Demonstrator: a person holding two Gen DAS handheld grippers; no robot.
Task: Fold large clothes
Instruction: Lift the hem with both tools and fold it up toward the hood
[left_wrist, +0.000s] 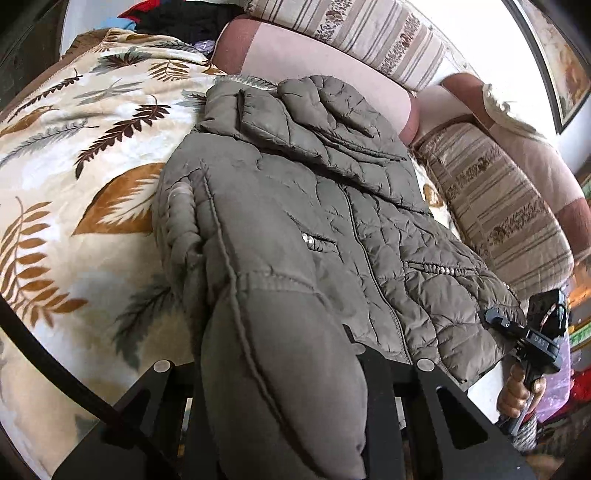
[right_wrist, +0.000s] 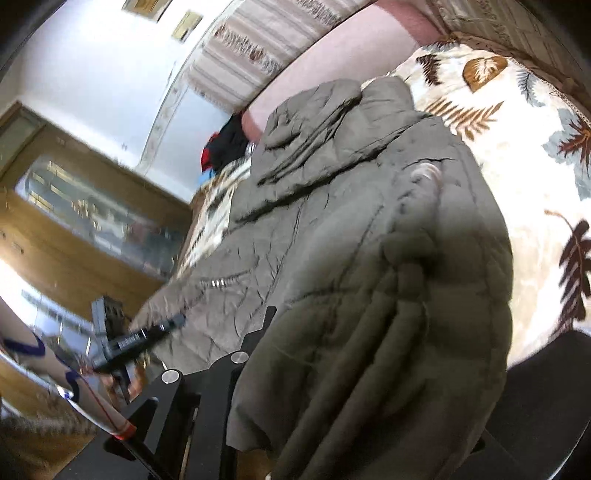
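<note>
An olive-grey quilted puffer jacket (left_wrist: 332, 229) lies front up on a leaf-patterned blanket (left_wrist: 74, 155), collar at the far end. My left gripper (left_wrist: 280, 369) is shut on the jacket's sleeve cuff (left_wrist: 280, 387), which bulges between the black fingers. My right gripper (right_wrist: 332, 369) is shut on a bunched fold of the same jacket (right_wrist: 351, 221); its right finger is hidden by cloth. The right gripper also shows in the left wrist view (left_wrist: 532, 343) at the hem's right edge. The left gripper shows in the right wrist view (right_wrist: 129, 336) at the left.
A sofa with pink and striped cushions (left_wrist: 351, 33) runs behind and to the right of the blanket. Dark and red clothes (right_wrist: 225, 144) are piled at the far end. A wooden cabinet (right_wrist: 85, 229) stands to the left in the right wrist view.
</note>
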